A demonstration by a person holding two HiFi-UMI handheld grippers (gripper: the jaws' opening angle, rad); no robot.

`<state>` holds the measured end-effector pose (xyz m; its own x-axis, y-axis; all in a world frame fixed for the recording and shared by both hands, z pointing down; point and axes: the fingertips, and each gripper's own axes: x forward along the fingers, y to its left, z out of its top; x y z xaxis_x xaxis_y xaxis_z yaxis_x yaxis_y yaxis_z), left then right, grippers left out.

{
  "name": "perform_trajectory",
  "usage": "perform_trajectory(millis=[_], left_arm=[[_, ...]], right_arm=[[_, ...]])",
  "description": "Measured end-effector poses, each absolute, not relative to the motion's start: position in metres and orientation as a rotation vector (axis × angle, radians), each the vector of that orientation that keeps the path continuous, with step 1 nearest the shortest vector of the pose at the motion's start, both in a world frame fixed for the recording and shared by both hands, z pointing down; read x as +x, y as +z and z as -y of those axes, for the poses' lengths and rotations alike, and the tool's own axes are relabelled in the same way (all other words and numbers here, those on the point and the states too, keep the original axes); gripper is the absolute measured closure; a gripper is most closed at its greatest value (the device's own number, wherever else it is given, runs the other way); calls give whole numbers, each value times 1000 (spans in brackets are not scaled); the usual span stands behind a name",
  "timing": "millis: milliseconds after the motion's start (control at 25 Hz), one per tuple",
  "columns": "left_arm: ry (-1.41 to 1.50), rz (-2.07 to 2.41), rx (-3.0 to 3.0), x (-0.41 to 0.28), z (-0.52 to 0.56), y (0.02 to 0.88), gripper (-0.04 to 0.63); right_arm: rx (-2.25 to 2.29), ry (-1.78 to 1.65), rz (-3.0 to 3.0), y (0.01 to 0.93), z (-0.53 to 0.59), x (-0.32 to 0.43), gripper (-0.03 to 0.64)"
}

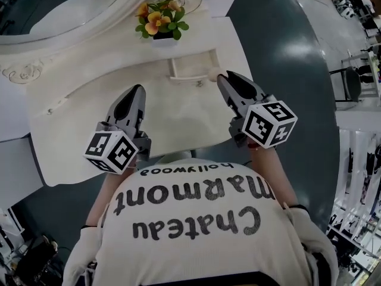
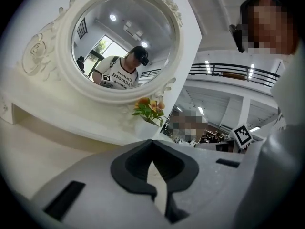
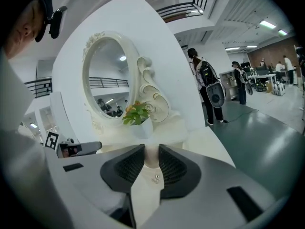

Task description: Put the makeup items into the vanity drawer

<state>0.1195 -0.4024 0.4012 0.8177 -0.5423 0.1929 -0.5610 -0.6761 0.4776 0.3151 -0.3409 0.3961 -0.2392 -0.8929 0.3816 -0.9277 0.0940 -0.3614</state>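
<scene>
Right claw (image 1: 221, 76): jaws partly apart and, as far as we can judge, clamped on a small cream item (image 1: 212, 73), probably one of the makeup pieces. In the right gripper view it fills the gap between the pads.

Vanity drawer (image 1: 191, 78): pulled open, directly under and just ahead of the right claw's tips. Its metal pull (image 3: 156, 179) shows below the held item. We cannot make out what is inside the drawer.

Left claw (image 1: 138, 88): tips together, nothing between them. It hangs over the bare vanity top (image 1: 89, 100), left of the drawer and well apart from it.

Flower pot (image 1: 161, 22) and mirror (image 2: 125, 42): beyond both claws.

Progress: we see no other makeup items on the top. We judge the task late. Left to do: lower the item into the drawer, release it, possibly shut the drawer.
</scene>
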Motion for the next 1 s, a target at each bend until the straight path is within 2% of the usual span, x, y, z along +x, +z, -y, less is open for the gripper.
perform_trajectory(millis=[440,1000], left_arm=[[49,879,2383,96,457,427,588],[6,1001,2294,68,449,443,588]], right_arm=[[1693,889,2192,432,394,303,502],[1237,766,2113,464,418,284,495]])
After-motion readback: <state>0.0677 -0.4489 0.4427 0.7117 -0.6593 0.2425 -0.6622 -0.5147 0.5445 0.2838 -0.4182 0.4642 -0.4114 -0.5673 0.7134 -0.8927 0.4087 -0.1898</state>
